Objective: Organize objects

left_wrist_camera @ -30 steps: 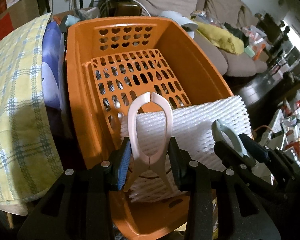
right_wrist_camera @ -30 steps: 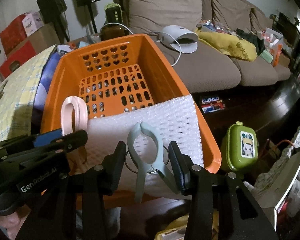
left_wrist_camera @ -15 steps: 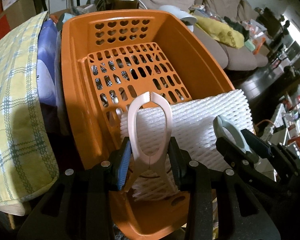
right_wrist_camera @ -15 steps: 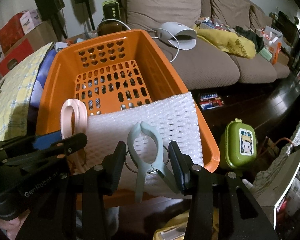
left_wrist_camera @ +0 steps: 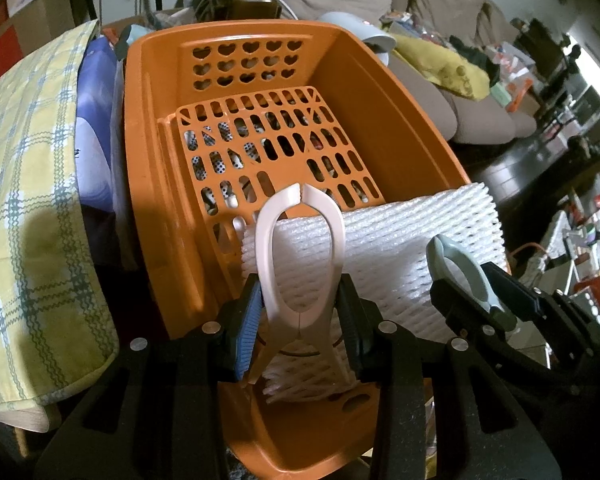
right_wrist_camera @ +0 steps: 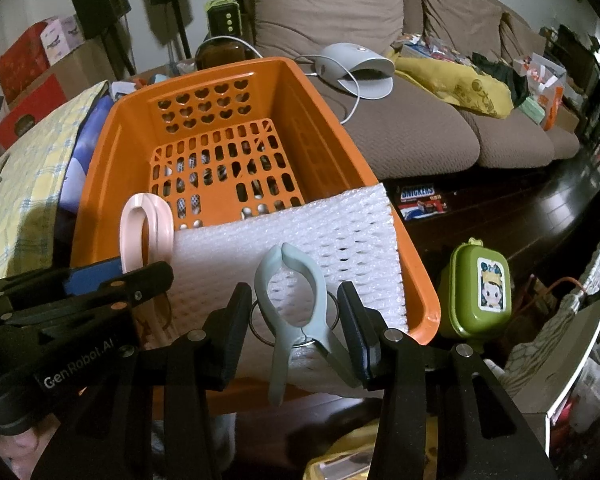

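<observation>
The orange basket [left_wrist_camera: 384, 120] is judged rigid and best taken by its rim; across its near end a white foam net sheet [right_wrist_camera: 300, 240] is draped, light, soft and easily crushed. A pink clip [left_wrist_camera: 302, 256] is squeezed by the left tongs [left_wrist_camera: 300, 320] and a pale green clip [right_wrist_camera: 296, 300] by the right tongs [right_wrist_camera: 296, 324], each springy and best gripped at its handles.

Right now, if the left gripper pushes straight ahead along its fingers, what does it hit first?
Probably the white foam netting draped over the orange basket's near rim; the left gripper holds its pink clip over it. Depth is unclear.
</observation>
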